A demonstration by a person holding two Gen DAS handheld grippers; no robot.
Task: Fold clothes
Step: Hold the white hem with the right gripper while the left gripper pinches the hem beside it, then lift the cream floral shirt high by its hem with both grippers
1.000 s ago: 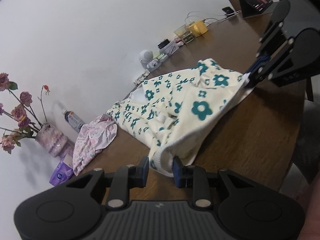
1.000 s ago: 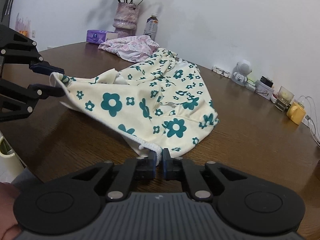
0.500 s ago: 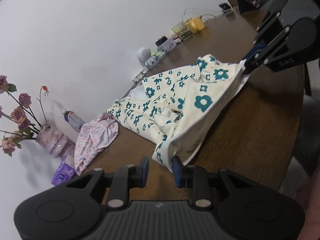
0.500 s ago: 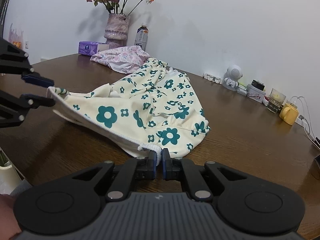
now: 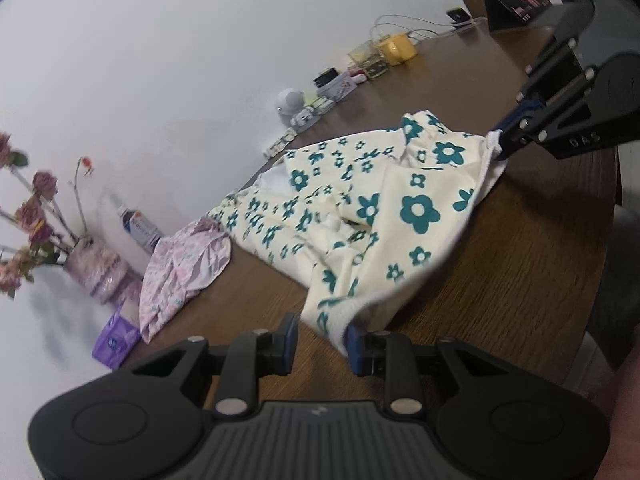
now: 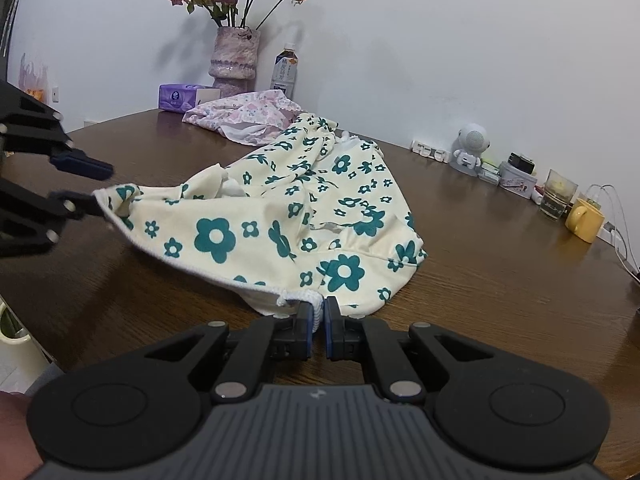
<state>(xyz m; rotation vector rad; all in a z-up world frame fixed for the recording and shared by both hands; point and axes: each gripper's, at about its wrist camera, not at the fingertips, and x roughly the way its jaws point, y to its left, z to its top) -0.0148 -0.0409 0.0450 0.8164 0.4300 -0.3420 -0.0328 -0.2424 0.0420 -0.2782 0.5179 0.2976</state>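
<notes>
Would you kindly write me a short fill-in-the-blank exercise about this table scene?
1. The floral garment has ____ flowers on cream fabric.
2. The right gripper is shut on the garment's white ____.
3. The vase holds dried ____.
4. The mug near the cables is ____.

Missing words: teal; hem; roses; yellow

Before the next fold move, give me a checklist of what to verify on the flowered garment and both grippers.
1. Right gripper shut on the cream teal-flowered garment's white hem: ok.
2. Left gripper clamping the other corner: not ok; jaws stand apart, cloth touches one finger only.
3. Front edge raised off the brown wooden table: ok.
4. Pink floral cloth clear of the garment's far end: cannot tell.
</notes>
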